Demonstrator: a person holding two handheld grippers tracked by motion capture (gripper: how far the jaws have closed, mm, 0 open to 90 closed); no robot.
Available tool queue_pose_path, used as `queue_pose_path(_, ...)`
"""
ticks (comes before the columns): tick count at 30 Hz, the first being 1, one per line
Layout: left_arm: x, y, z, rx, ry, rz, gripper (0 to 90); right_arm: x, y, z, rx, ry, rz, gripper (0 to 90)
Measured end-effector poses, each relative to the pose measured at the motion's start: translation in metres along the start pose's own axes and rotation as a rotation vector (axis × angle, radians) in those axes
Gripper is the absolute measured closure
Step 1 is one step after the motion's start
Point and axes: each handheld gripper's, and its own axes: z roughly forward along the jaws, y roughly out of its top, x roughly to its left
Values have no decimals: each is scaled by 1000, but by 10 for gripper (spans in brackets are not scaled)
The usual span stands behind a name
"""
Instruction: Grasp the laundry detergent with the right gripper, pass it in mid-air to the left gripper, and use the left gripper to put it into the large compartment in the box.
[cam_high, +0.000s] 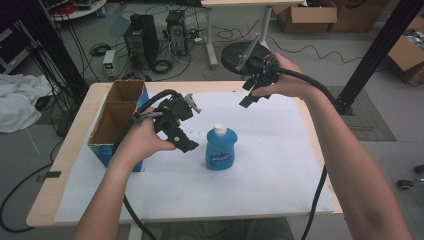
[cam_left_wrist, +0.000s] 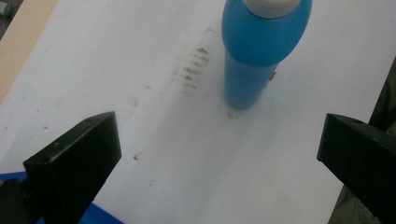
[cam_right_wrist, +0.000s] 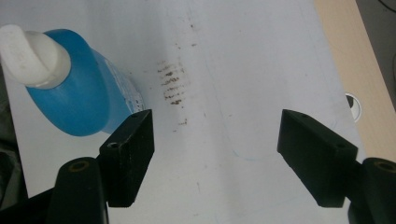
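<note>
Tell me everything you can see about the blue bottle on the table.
The blue bottle stands upright near the middle of the white sheet that covers the table. It looks like translucent blue plastic, with a wide rounded shoulder, a narrower lower body and a white cap on top. A blue printed label sits on its front; the words are too small to read. Some brown smudges mark the sheet beside it. Nothing touches it but the sheet.

grippers: black, blocky fingers (cam_right_wrist: 130, 154) | cables: thick black | forearms: bare, sleeveless
</note>
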Motion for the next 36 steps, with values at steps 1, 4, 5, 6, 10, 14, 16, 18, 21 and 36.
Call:
queue_pose_path(1,0,0,0,3,-1,3,1,1,-3,-1,-25,11,0,263)
queue_pose_path(4,1,-1,0,1,-4,0,1,3,-8,-4,-66,27,-5,261)
queue_pose_path(5,1,-1,0,0,-3,1,1,3,-10,-5,-82,34,-8,258)
queue_pose_path(6,1,-1,0,0,-3,1,1,3,-10,-5,-82,34,-8,258)
queue_pose_path(10,1,-1,0,8,-4,4,1,6,-19,-9,-154,66,-15,252)
queue_pose_path(14,2,-2,0,10,-4,0,1,11,-28,-9,-210,96,-31,243)
queue_pose_path(16,2,-2,-2,14,-5,-4,1,14,-35,-8,-249,122,-47,229)
queue_pose_path(18,3,-3,-3,18,-5,-1,1,17,-40,-7,-281,148,-58,228)
queue_pose_path(21,3,-3,-3,21,-4,0,1,19,-46,-6,-322,168,-63,218)
queue_pose_path(36,5,-2,-7,18,-4,1,1,31,-68,19,-396,197,-65,194)
